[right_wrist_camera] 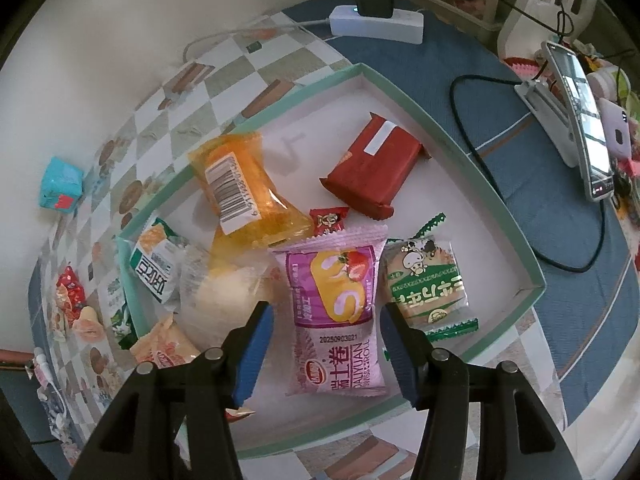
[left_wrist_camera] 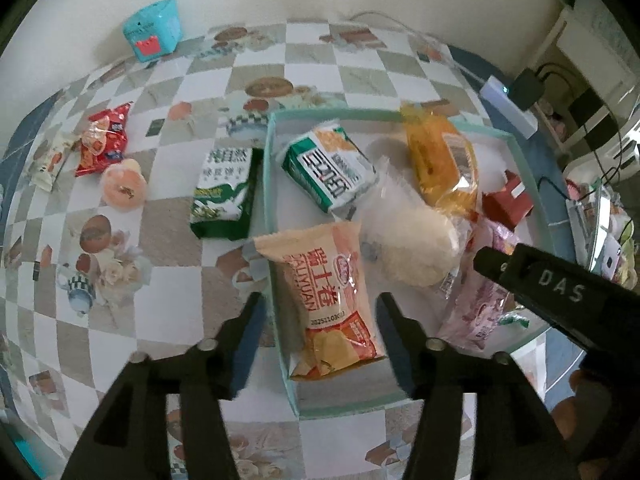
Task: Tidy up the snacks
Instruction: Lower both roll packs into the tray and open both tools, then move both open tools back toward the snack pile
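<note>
- Both sets of jaws stand apart, nothing clamped: the left gripper (left_wrist_camera: 320, 334) straddles the orange Swiss-roll pack (left_wrist_camera: 326, 304), and the right gripper (right_wrist_camera: 328, 344) straddles the pink Swiss-roll pack (right_wrist_camera: 338, 316).
- Orange pack lies lengthwise between the left fingers, draped over the near-left wall of the teal-rimmed box (left_wrist_camera: 280, 320), half in and half out by the look of it; neither pad appears to touch it.
- Pink pack lies flat on the box floor, its lower end between the right pads, with gaps on both sides.
- Handling call: both are puffy film pillow packs, light, soft and slippery, with a squashable cake inside. My pick is a gentle squeeze across the middle of the body, not the crimped end seals, which could slide out.
- Close around the pink pack: a green-and-clear biscuit packet (right_wrist_camera: 432, 288) just beside it on the right, a small red candy (right_wrist_camera: 328, 220) touching its top edge, and an orange jelly-like pack with a barcode (right_wrist_camera: 244, 188) up left.
- Farther back in the box sits a red bar wrapper (right_wrist_camera: 372, 168); a white puffed snack in clear film (left_wrist_camera: 408, 240) and a green-and-white packet (left_wrist_camera: 332, 172) fill the left half.
- Still outside on the checked tablecloth (left_wrist_camera: 160, 320): a dark green packet (left_wrist_camera: 224, 200) beside the box wall, a peach-coloured jelly cup (left_wrist_camera: 122, 188), and a red packet (left_wrist_camera: 104, 140).
- Well apart at the back stands a teal cube-shaped container (left_wrist_camera: 154, 30).
</note>
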